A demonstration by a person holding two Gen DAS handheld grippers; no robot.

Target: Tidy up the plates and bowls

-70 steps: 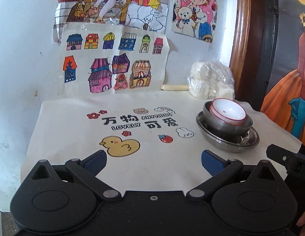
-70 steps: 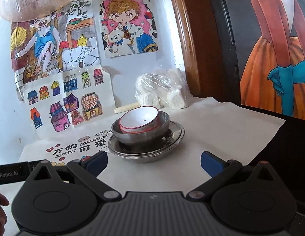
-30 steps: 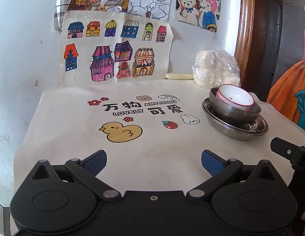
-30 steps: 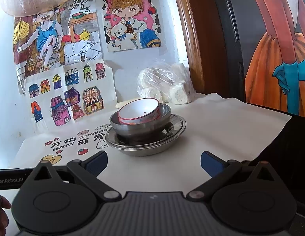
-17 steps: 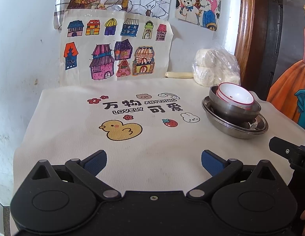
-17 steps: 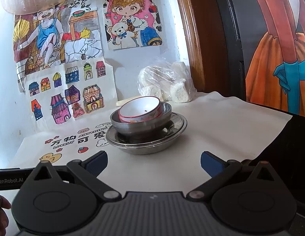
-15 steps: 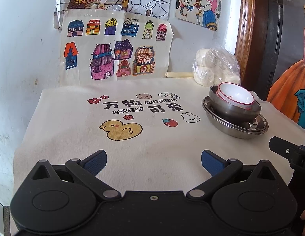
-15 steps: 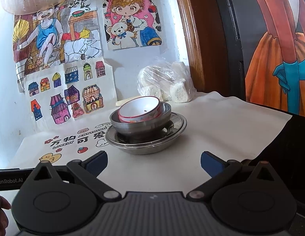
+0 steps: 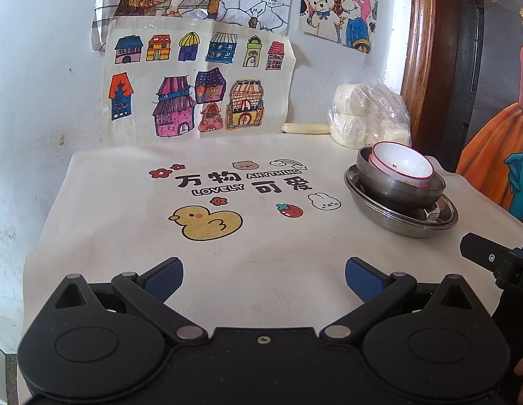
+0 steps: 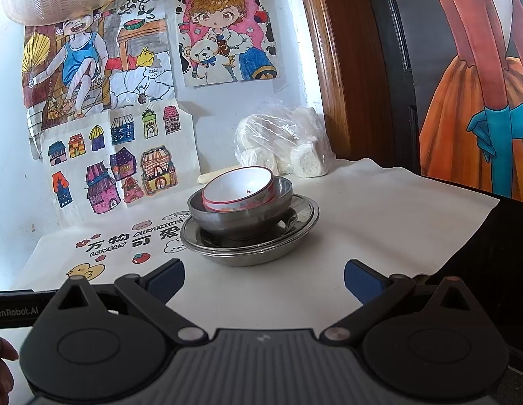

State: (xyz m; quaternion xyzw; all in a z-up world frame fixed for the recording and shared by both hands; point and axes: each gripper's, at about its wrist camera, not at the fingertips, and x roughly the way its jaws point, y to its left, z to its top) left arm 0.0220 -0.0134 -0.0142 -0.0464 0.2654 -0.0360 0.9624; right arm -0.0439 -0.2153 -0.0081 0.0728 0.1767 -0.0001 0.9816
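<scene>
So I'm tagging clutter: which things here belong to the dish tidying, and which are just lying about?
Job: white bowl, nested in steel bowl, on steel plate; both grippers, open and empty.

Lying about: bag of buns, wall drawings, printed cloth.

Both views bright, sharp, even daylight; soft shadows, strong fisheye bending and dark corners, wall [image 9: 32, 67] slightly overexposed.

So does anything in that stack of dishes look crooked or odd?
Yes: the white red-rimmed bowl sits tilted inside the steel bowl, leaning left rather than nesting flat. A small dark speck lies inside it. The steel plate underneath looks level.
</scene>
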